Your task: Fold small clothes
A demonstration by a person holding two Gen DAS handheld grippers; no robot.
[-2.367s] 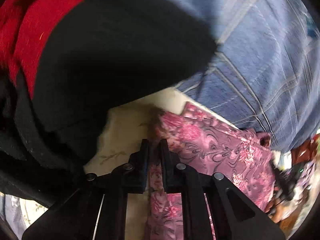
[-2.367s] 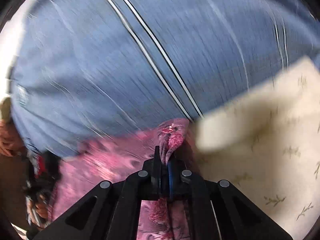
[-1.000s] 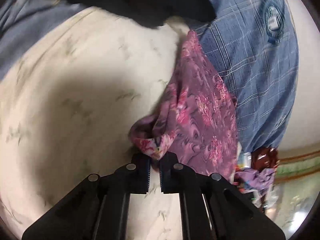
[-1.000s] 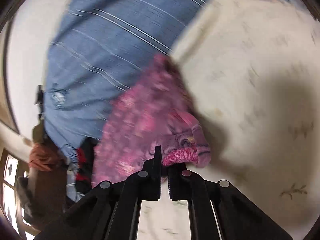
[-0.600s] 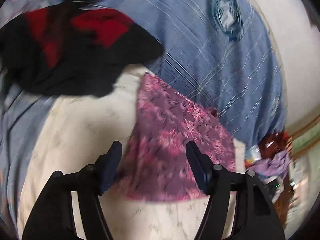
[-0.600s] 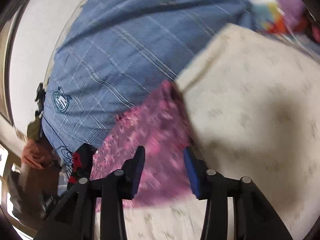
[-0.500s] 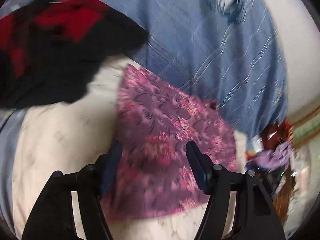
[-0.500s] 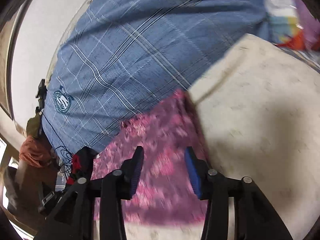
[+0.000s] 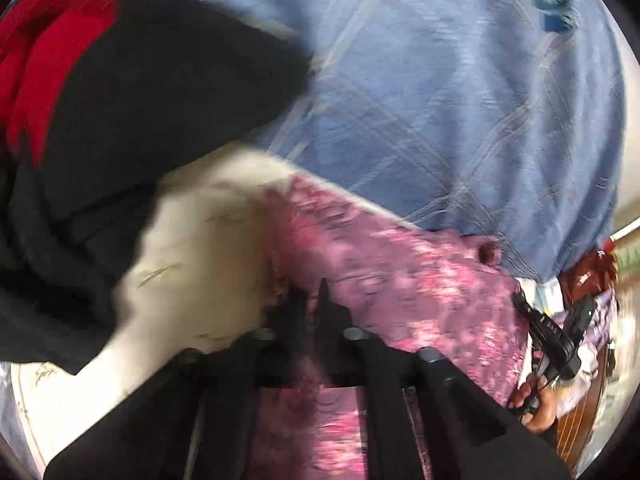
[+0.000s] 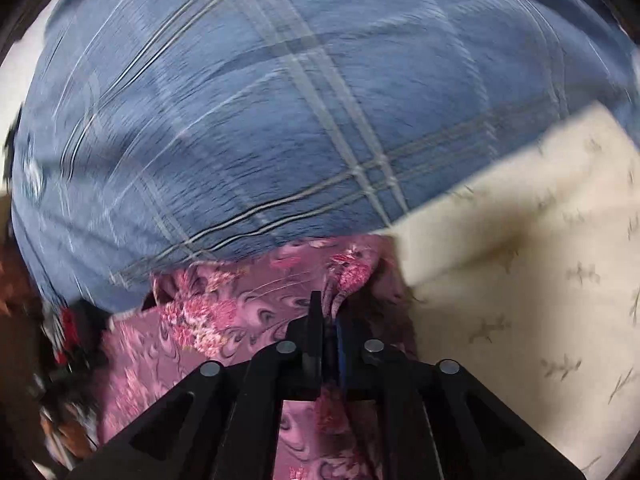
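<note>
Both claws have nipped the far edge of the pink floral cloth, which lies on the cream sheet beside the blue plaid fabric; the right claw pinches a raised pleat, and the left claw is closed narrow on its corner, though blur hides detail. The fold looks ready to begin; next, draw both corners together toward the near edge, level.

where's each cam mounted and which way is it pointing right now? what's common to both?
Left wrist: on the left tool, looking along its closed fingers, pinching the pink floral cloth; black-and-red garment left, person's hand lower right.
Right wrist: on the right tool, fingers shut on a bunched fold of the pink floral cloth.
Shared: pink cloth, blue plaid fabric, cream sheet.
</note>
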